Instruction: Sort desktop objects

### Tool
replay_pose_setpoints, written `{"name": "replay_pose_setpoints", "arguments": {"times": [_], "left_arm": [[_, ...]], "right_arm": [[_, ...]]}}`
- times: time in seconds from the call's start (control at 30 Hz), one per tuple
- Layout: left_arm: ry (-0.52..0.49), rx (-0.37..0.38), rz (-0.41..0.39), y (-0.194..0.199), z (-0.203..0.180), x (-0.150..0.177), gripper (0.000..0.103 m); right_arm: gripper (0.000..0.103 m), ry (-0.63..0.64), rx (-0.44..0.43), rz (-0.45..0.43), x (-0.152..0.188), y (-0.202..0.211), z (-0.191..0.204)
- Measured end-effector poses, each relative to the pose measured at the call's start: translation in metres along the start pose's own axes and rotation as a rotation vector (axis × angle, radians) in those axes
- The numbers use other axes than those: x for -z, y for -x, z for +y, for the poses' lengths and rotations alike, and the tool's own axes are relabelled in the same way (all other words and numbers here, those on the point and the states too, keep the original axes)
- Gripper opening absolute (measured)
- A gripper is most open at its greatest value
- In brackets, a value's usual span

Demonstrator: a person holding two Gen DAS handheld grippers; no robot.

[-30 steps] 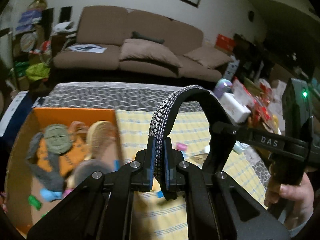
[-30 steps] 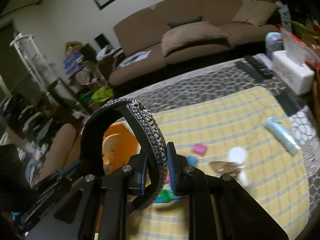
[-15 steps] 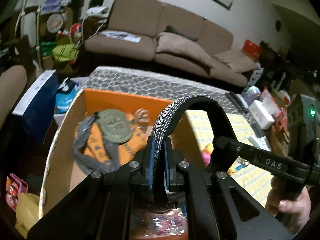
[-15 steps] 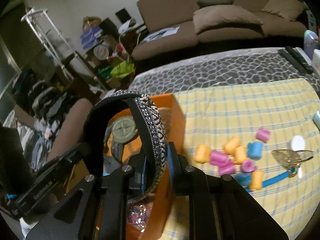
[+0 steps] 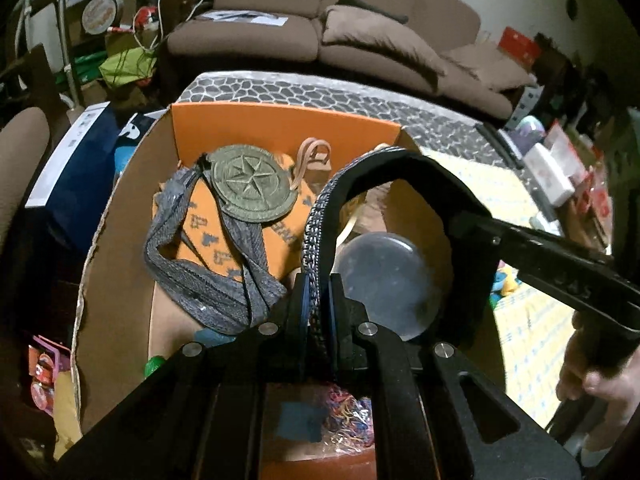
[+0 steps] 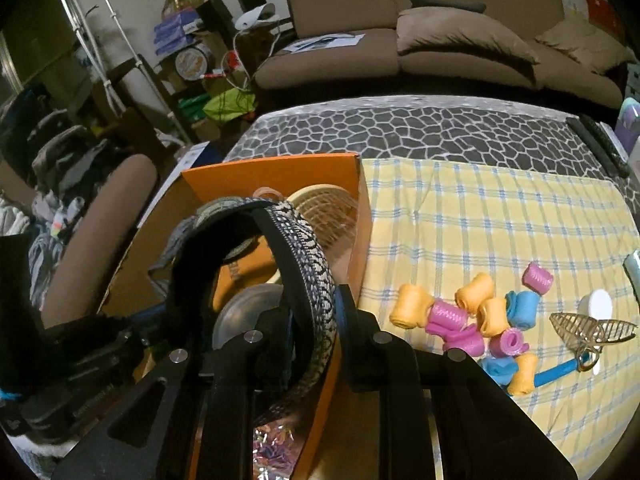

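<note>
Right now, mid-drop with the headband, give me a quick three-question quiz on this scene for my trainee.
1. True or false: the headband is over the orange box.
2. Which gripper's jaws are opening: the left gripper or the right gripper?
3. Multiple choice: where do the foam rollers lie? A) in the box B) on the yellow checked cloth C) on the sofa

Key: 1 true. 2 the right; the band is between its jaws, while the left is clamped on the other end. 3 B.
</note>
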State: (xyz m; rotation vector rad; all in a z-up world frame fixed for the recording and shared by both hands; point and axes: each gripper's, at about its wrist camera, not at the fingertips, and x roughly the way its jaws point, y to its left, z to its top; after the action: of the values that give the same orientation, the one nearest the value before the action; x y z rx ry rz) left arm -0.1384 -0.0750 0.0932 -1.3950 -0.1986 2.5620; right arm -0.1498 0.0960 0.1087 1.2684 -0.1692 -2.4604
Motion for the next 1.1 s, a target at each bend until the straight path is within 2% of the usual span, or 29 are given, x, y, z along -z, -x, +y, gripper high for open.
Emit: {"name": "replay_pose_setpoints", "arguments": {"times": [0.1,0.17,0.4,0.63,0.73,0.87,1.03,1.1], "left_arm": [[0.012,-0.010,0.013,-0.005,0.002,0.002,0.008],[0.011,-0.017,0.016,-0.006,0.002,0.002,0.008],[0.008,-0.039,0.024,-0.011,0.003,0.002,0.009],[0.017,-0.069,-0.015,-0.007,0.006,-0.003,0.013],[0.015,-0.075,-0.010,-0.011,0.007,-0.004,0.013],[0.002,-0.091,0.000,-0.015,0.007,-0.005,0.013],[-0.030,-0.122,0.009,-0.016,0.003,-0.005,0.013],[-0.036,-0.129,0.011,-0.015,0.002,-0.005,0.013]], "right_arm": [[0.029,0.016,0.014,-0.011,0.000,-0.002,0.005],[0.039,0.023,0.019,-0.009,-0.001,-0.003,0.007],[0.045,0.029,0.014,-0.041,-0.004,0.008,0.010],[0.047,0.022,0.010,-0.062,-0.006,0.017,0.007],[0.044,0.027,-0.001,-0.054,-0.006,0.015,0.006],[0.029,0.031,0.000,-0.043,-0.005,0.012,0.003],[0.022,0.064,0.086,-0.022,0.000,-0.002,-0.003],[0.021,0.047,0.077,-0.007,0.002,-0.008,-0.011]]}}
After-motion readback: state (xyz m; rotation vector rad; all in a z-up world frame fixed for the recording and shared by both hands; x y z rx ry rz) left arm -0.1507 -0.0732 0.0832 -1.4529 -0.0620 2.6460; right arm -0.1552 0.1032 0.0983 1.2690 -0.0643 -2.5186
